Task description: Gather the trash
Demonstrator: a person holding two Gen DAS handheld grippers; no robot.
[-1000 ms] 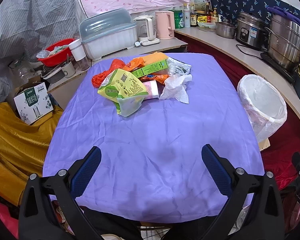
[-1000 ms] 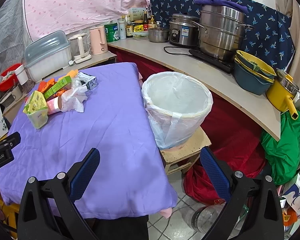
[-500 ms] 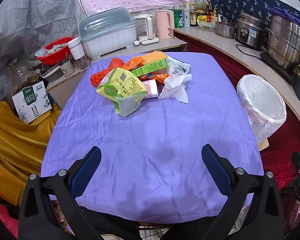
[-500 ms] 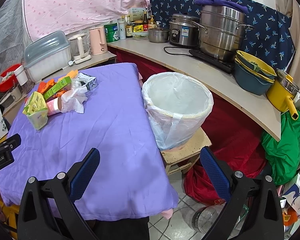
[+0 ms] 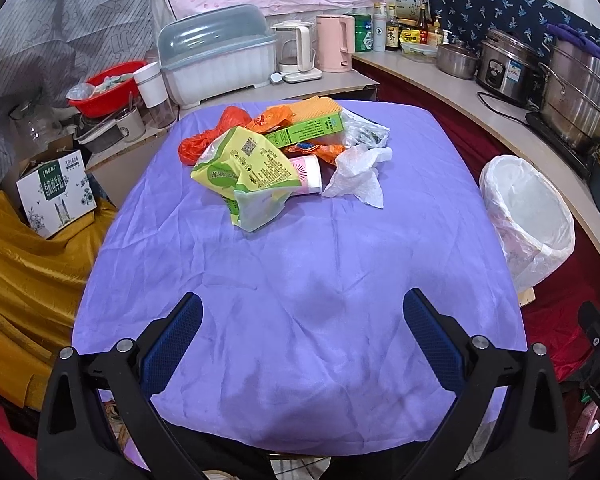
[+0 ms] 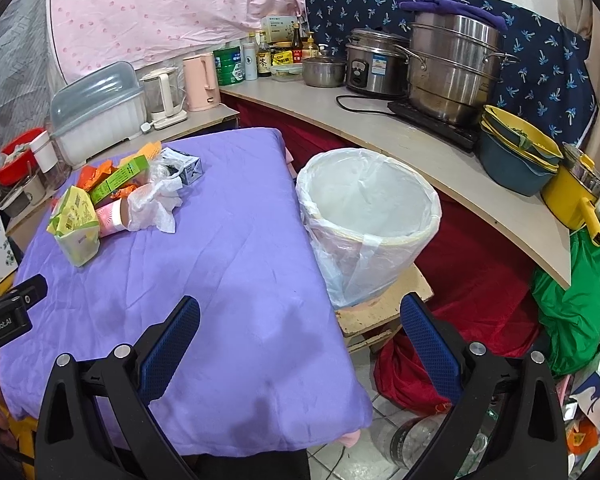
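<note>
Left tool point(image 5: 302, 322) spread wide and holding nothing, right tool point(image 6: 300, 322) likewise wide, both hovering

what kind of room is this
Most likely a small home kitchen: a rice cooker and steamer pot stand on the counter, with sauce bottles and a dish rack.

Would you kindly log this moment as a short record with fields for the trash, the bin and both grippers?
trash: pile on the purple tablecloth, including yellow-green bag, green box, white tissue
bin: white-lined bin beside the table, on a wooden stool
left gripper: open, holding nothing
right gripper: open, holding nothing
</note>
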